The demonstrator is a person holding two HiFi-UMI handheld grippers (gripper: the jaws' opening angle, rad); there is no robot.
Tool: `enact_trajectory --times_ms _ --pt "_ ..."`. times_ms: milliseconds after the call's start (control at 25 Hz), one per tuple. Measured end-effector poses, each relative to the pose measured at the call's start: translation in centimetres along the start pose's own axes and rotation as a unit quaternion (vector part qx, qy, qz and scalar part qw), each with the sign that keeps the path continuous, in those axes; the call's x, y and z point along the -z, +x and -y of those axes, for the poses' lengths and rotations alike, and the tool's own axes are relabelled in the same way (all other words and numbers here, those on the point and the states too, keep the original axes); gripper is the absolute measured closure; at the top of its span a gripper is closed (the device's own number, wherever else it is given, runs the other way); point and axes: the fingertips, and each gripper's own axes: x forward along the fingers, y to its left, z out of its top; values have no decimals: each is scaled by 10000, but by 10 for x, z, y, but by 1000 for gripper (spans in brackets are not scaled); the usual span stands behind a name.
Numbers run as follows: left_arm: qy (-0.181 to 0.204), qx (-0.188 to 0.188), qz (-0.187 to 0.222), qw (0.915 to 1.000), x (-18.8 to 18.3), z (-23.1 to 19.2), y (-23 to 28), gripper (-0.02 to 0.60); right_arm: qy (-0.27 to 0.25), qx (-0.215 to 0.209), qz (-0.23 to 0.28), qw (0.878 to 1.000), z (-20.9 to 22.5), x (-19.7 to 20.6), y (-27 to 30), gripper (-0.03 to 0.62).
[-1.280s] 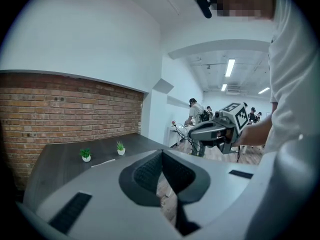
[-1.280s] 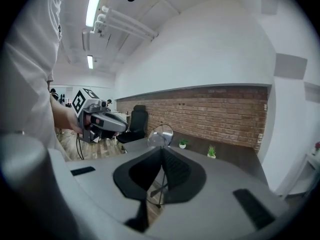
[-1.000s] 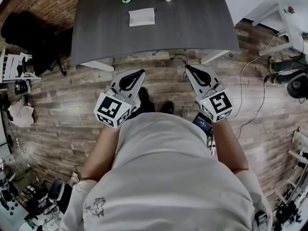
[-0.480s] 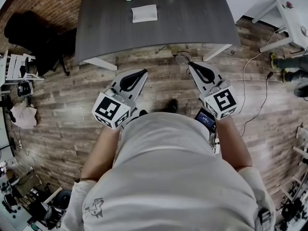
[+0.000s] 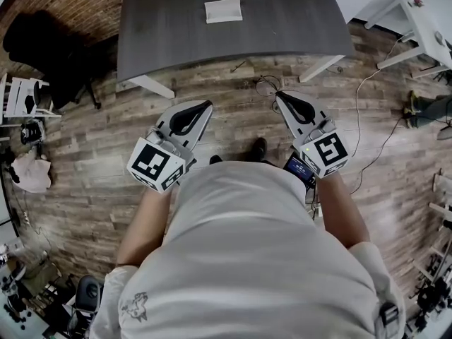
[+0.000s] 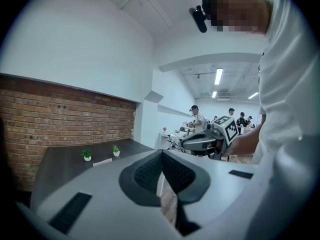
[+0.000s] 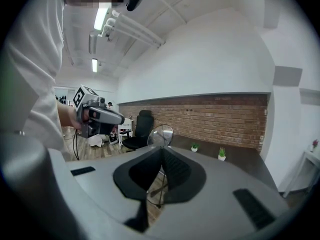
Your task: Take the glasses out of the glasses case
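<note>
Two empty tools, left gripper [image 5: 205, 106] and right gripper [image 5: 278, 96], jaws pressed together. White rectangular glasses case [image 5: 223, 10] judged light, rigid, smooth; best gripped across narrow width.

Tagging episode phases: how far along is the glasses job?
Done: nothing visible. The white case lies on the table, no glasses seen outside it. In hand: nothing; left gripper and right gripper are shut, empty, over the floor short of the table. Left: reach, open, remove glasses.
</note>
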Motion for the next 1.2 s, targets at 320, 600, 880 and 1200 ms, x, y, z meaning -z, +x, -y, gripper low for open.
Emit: enact_trajectory --times_ms 320,600,880,1200 --pt "111 260 343 9990 0 6 -71 571 -12 138 56 9999 -69 -11 4 580" --pt "89 352 450 9983 6 1 -114 571 28 220 113 9997 -118 -18 7 580" --pt "-19 266 474 9985 10 -11 -130 571 119 280 98 9995 -138 -21 12 580" --pt "4 300 489 9984 8 -19 -128 571 111 367 111 9992 -137 -24 16 580"
